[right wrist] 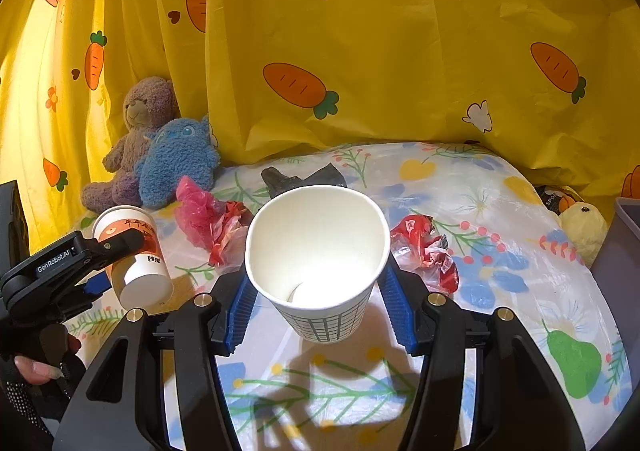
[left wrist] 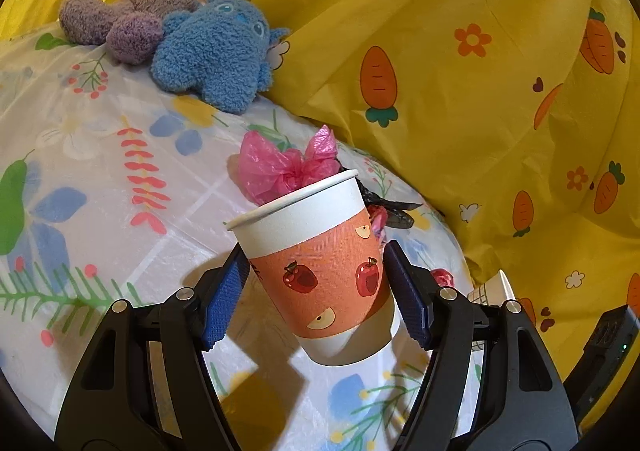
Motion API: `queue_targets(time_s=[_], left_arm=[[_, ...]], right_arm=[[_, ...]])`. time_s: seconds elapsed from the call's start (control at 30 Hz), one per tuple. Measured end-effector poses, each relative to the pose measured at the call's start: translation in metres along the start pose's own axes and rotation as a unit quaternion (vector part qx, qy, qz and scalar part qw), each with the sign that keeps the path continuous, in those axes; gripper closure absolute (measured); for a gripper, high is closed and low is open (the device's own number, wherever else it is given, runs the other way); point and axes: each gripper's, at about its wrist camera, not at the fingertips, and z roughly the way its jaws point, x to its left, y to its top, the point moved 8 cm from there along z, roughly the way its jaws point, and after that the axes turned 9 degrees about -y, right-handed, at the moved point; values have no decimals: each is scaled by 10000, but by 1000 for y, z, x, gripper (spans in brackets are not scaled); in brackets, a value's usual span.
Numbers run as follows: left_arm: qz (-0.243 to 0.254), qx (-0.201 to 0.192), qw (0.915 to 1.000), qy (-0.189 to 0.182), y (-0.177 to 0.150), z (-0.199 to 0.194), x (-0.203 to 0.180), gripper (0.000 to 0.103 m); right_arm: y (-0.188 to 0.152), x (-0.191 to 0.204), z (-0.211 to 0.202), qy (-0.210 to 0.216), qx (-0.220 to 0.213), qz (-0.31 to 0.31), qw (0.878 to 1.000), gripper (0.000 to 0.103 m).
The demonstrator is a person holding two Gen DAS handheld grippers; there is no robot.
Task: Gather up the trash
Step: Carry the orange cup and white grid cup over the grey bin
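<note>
An orange paper cup with apple prints (left wrist: pixel 320 271) hangs tilted above the flowered tablecloth (left wrist: pixel 100 191), and my left gripper (left wrist: pixel 315 251) is shut on it, blue pads against both sides. The right wrist view shows that cup (right wrist: pixel 136 263) at the left, lifted off the cloth. My right gripper (right wrist: pixel 316 275) is shut on a white cup with a grid pattern (right wrist: pixel 320 243), mouth toward the camera and empty. On the cloth behind lie a pink plastic bag (right wrist: pixel 200 219), a black bag (right wrist: pixel 296 177) and a red wrapper (right wrist: pixel 428 247).
A brown teddy bear (right wrist: pixel 140 123) and a blue plush (right wrist: pixel 180 163) lean against the yellow carrot curtain (right wrist: pixel 360 51) at the back left. A yellow duck plush (right wrist: pixel 582 227) and a grey bin (right wrist: pixel 620 251) are at the right edge. A hand (right wrist: pixel 36 367) grips the left tool.
</note>
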Motion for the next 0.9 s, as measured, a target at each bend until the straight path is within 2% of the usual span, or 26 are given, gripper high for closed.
queue_targets(time_s=[0.33,0.63,0.9], left_arm=[[604,105,9976,-320,-28,-13,-49,35],[944,320,9923,-738,-54,-8,-90,35],[1107,438,9882,-960,-63,0,-109,35]], right_arm=[[-15,-21,-37,-120,-66,67,9999,46],[-25,-51,-54,-411,-52,140,9990,46],[-27,-67,-60,-538,-99,180,9983,46]])
